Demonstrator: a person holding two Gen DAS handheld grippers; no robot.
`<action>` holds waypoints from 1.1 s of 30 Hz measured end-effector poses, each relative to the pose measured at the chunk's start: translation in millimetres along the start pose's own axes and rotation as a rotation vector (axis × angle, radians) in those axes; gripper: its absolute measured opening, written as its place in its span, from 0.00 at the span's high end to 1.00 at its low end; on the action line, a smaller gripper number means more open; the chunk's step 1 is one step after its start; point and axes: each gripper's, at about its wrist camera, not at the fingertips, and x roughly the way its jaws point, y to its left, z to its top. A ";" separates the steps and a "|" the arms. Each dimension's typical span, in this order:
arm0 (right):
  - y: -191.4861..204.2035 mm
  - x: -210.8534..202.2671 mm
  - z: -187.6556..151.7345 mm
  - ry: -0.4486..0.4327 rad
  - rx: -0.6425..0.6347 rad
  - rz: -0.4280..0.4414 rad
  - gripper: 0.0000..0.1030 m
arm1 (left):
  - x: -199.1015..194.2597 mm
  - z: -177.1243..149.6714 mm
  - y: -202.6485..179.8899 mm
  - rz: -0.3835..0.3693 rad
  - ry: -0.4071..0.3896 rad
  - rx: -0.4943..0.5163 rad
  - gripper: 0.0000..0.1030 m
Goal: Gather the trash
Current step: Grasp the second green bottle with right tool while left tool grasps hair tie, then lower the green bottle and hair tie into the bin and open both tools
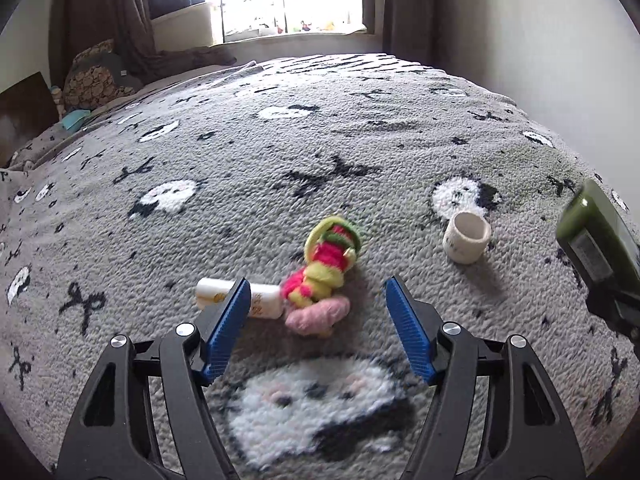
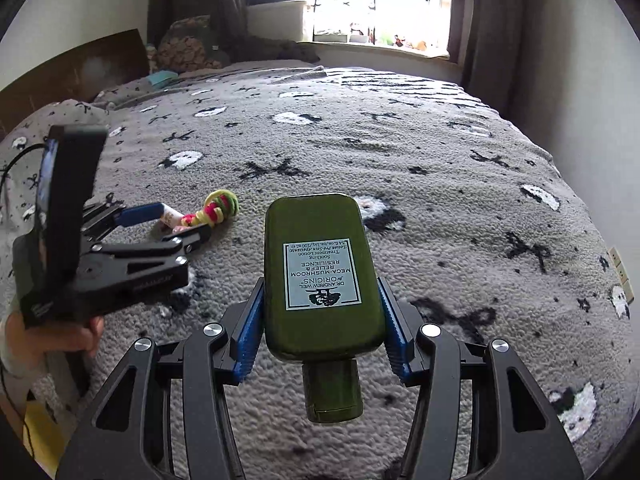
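Observation:
My right gripper (image 2: 322, 294) is shut on a dark green lotion bottle (image 2: 320, 276), cap toward the camera, held above the grey patterned blanket (image 2: 440, 200). The bottle also shows at the right edge of the left wrist view (image 1: 596, 236). My left gripper (image 1: 316, 294) is open, low over the blanket, just in front of a yellow, pink and green knitted toy (image 1: 324, 272). A small white tube (image 1: 260, 300) lies behind its left finger. A white paper cup (image 1: 466, 238) lies on its side to the right. The left gripper shows in the right wrist view (image 2: 176, 224), around the toy (image 2: 212, 210).
The blanket covers a bed that runs to a window sill (image 1: 296, 34) with curtains (image 1: 112, 12). Pillows (image 1: 96, 76) and a wooden headboard (image 2: 76, 68) are at the left. A wall (image 1: 540, 40) runs along the right side.

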 end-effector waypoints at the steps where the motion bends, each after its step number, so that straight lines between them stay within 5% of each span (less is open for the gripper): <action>1: -3.8 -3.7 -3.7 -0.002 -0.005 -0.002 0.48 | 5.9 4.6 -3.3 0.003 0.009 0.002 0.36; 7: -12.1 -17.1 -25.1 -0.002 -0.031 -0.003 0.48 | 48.2 15.9 -10.4 0.029 0.115 0.027 0.53; 9: -12.0 -20.2 -30.6 -0.007 -0.045 -0.020 0.48 | 46.3 16.0 -5.7 0.029 0.112 0.011 0.76; 20: 15.5 -56.1 -56.2 -0.068 -0.062 -0.034 0.48 | -51.5 -23.7 -6.9 -0.029 0.024 0.019 0.79; 33: 49.3 -120.2 -130.7 -0.125 -0.061 0.011 0.48 | -194.1 -146.0 -34.0 -0.046 -0.091 0.055 0.79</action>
